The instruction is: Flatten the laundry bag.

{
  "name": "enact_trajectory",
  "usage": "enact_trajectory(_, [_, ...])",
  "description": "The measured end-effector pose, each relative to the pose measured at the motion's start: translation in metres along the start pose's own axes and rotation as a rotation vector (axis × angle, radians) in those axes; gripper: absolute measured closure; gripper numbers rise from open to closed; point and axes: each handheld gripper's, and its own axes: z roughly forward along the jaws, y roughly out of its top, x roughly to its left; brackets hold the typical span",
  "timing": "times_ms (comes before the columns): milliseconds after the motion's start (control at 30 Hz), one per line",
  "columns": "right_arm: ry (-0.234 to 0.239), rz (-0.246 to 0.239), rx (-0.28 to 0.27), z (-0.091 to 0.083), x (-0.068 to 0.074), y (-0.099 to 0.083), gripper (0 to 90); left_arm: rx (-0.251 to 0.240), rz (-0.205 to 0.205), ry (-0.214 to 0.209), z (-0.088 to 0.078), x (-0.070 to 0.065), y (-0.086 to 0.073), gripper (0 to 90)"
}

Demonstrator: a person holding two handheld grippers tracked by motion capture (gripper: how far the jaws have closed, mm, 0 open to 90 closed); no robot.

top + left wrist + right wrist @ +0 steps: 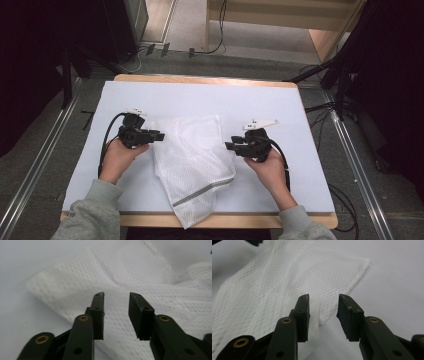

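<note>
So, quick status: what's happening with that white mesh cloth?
Left tool open, right tool open. White mesh cloth flat on table, unheld. Nothing in the way.

White mesh bag (192,157) flat, folded, mid-table

This looks like a lab or recording studio set up for filming handwork, not a home. A wooden bench (210,79) is covered with a plain white sheet (200,97) and stands on grey carpet floor (45,145). Metal floor rails (30,170) run along both sides of the bench. Black stands (340,75) and dark curtains (30,50) flank its far corners, and loose cables (220,30) trail across the floor beyond the far edge, near a light wooden frame (320,35).
</note>
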Motion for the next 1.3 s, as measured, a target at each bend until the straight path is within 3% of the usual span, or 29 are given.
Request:
enact_trajectory(133, [-0.007,0.024,0.021,0.021,-0.015,0.009,62.6,0.018,-0.005,0.02,-0.009,-0.004,-0.018,57.7])
enact_trajectory(467, [-0.022,0.04,0.071,0.054,-0.031,0.015,62.4,0.045,-0.033,0.04,-0.015,-0.02,-0.051,54.0])
enact_trajectory(567, [-0.029,0.055,0.099,0.064,-0.036,0.012,62.2,0.043,-0.075,0.023,-0.013,-0.022,-0.06,53.6])
enact_trajectory(700, [-0.034,0.062,0.119,0.072,-0.038,0.009,62.3,0.083,-0.071,0.032,-0.002,-0.027,-0.066,53.1])
enact_trajectory(767, [-0.024,0.052,0.102,0.074,-0.039,0.009,62.3,0.08,-0.074,0.028,0.001,-0.028,-0.066,53.0])
enact_trajectory(833, [-0.015,0.058,0.092,0.077,-0.038,0.009,63.5,0.081,-0.076,0.025,0.003,-0.028,-0.066,55.8])
enact_trajectory(933, [-0.031,0.027,0.09,0.08,-0.034,0.01,71.2,0.083,-0.06,0.026,0.006,-0.03,-0.066,67.8])
enact_trajectory(1033, [-0.032,0.016,0.097,0.082,-0.031,0.011,81.7,0.094,-0.037,0.02,0.008,-0.028,-0.065,78.9])
enact_trajectory(1067, [-0.016,0.011,0.104,0.083,-0.03,0.012,89.5,0.094,-0.034,0.012,0.008,-0.028,-0.065,86.8])
enact_trajectory(1167, [-0.009,0.025,0.13,0.084,-0.031,0.016,90.0,0.109,-0.039,-0.021,0.012,-0.024,-0.061,90.0])
enact_trajectory(1300, [-0.007,0.035,0.12,0.079,-0.034,0.02,90.0,0.079,-0.057,-0.046,0.01,-0.018,-0.053,90.0])
